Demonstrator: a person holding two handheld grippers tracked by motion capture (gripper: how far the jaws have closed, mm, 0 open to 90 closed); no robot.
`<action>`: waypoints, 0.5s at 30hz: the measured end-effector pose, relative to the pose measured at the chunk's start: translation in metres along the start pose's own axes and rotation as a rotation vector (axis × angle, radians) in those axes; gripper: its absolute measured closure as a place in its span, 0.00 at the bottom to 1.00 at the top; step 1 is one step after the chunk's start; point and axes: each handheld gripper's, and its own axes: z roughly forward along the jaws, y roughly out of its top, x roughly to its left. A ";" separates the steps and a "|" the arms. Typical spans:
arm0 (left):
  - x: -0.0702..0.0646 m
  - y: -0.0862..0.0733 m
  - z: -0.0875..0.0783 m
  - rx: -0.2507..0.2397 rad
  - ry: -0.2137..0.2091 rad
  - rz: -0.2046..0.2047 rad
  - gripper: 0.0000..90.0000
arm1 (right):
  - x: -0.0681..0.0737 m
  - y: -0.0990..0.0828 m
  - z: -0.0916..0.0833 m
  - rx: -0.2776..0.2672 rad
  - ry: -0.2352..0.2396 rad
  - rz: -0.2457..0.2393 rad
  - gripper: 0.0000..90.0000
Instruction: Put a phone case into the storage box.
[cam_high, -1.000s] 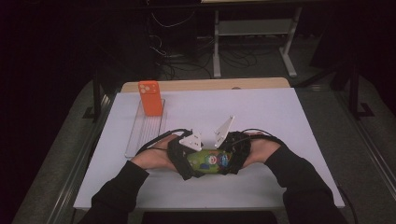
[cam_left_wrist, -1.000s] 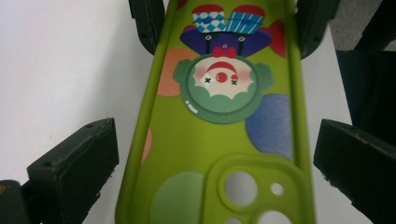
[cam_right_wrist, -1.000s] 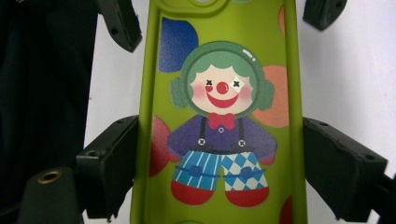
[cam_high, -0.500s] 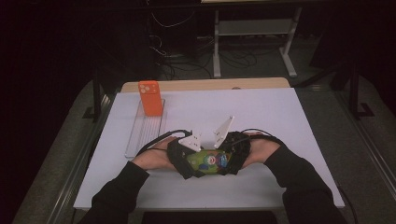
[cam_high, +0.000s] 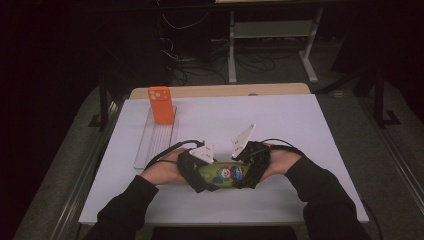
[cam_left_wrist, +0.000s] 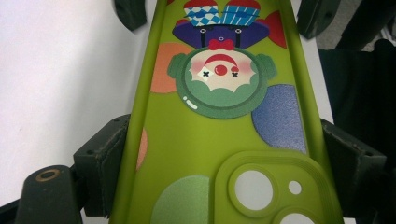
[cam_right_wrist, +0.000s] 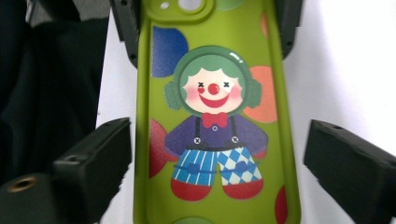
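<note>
A: Where is the green clown phone case (cam_high: 223, 175)?
B: Low on the table (cam_high: 300, 125), near six o'clock; the left gripper (cam_left_wrist: 224, 154) clamps it, jaws just narrowing.
A: The right gripper (cam_right_wrist: 212, 154)?
B: Jaws just widening, seemingly clear of its edges.

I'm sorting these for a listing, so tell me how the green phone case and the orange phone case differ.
The green phone case lies flat near the table's front edge; the orange phone case stands upright at the far end of a clear tray. The green one carries a cartoon clown with coloured dots; the orange one looks plain. The green one sits between both claws; the orange one stands apart, untouched. Both have a raised camera cutout.
</note>
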 end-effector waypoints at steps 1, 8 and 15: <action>-0.001 -0.001 0.000 -0.001 0.010 -0.008 0.17 | -0.001 -0.001 -0.001 -0.013 0.002 0.009 0.03; -0.002 -0.008 0.000 0.002 0.082 -0.076 0.17 | -0.008 -0.017 -0.015 -0.096 -0.080 0.141 0.00; 0.003 -0.009 -0.001 -0.011 0.184 -0.178 0.17 | -0.014 -0.035 -0.021 -0.165 -0.202 0.273 0.00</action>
